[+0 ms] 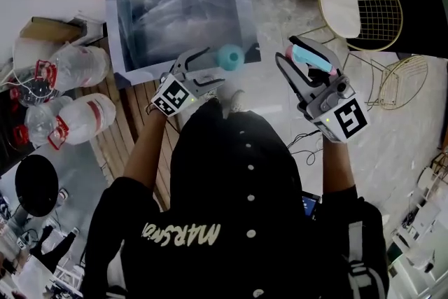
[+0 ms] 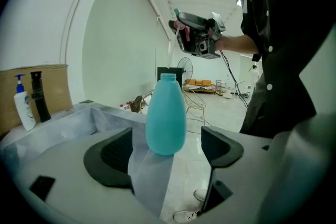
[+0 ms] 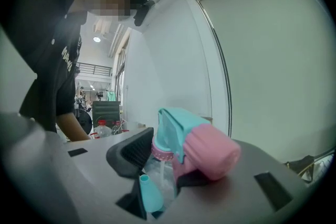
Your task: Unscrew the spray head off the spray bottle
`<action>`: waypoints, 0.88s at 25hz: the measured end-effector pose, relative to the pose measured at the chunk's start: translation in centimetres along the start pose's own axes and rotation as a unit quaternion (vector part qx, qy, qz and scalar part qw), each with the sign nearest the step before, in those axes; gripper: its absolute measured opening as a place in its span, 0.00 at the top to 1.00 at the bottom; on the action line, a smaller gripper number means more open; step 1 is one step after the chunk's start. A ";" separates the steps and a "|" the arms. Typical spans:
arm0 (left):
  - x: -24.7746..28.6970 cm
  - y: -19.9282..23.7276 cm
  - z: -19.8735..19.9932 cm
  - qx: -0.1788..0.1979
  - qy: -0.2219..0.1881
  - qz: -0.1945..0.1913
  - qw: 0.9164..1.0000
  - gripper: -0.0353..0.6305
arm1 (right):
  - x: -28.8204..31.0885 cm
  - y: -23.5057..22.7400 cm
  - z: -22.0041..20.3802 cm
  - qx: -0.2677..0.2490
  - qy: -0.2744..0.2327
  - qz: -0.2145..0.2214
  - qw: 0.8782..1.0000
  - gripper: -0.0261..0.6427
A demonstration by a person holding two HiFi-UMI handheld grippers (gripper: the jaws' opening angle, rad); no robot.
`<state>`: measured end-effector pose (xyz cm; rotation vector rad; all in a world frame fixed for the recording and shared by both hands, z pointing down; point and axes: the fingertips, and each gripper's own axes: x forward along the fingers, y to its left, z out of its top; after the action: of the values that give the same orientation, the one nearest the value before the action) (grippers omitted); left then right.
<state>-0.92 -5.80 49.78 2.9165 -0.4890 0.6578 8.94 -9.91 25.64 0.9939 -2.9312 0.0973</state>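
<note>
The spray bottle point(image 2: 165, 115), a plain teal body, stands upright with its neck bare and open at the top. It sits between the two dark jaws of the left hand-held gripper point(image 1: 213, 66). In the left gripper view those jaws stand wide, with a clear gap on each side of the bottle, so neither pad presses on it. Its base meets a pale strip that looks like the near right corner of the grey tray point(image 1: 113, 31). I cannot tell for sure that it rests there. From the head view the bottle shows as a teal round just beyond the jaw tips, at the tray's near right edge.

The spray head point(image 3: 199, 147), pink at the body and teal at the trigger and top, is off the bottle and well to its right. It is carried by the right hand-held gripper point(image 1: 304, 63), which is raised and about level. In the right gripper view the jaws are closed to a narrow grip on the head's pink ribbed collar. The left pad point(image 3: 131, 152) presses against the collar, while the other pad is hidden under the pink body. A clear dip tube with a teal tip point(image 3: 149, 196) hangs below the collar.

Two clear plastic bottles point(image 1: 77, 91) with red caps lie far left of the tray. A gold wire chair point(image 1: 364, 7) stands on the pale floor to the far right. A white pump bottle point(image 2: 22, 105) and a black one point(image 2: 39, 97) stand at the tray's far side.
</note>
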 end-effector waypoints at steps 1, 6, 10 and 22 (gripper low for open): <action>-1.0 0.0 -0.2 -0.002 0.000 0.011 1.000 0.34 | -0.4 -0.1 -0.5 -0.004 0.006 -0.001 1.000 0.72; -5.9 1.6 2.0 -0.007 -0.033 0.118 0.992 0.71 | -1.0 -0.5 -1.6 0.002 0.009 -0.017 1.000 0.72; -9.6 3.4 5.1 -0.025 -0.071 0.214 0.974 0.91 | -1.3 -0.8 -1.6 0.010 0.011 -0.037 0.999 0.72; -15.5 4.6 12.8 -0.063 -0.111 0.289 0.949 0.91 | -4.4 -1.6 1.3 0.001 -0.003 -0.120 0.993 0.72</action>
<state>-10.54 -8.01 31.66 2.7262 -1.3875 0.3247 13.37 -8.63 24.18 1.3378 -2.7909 0.0881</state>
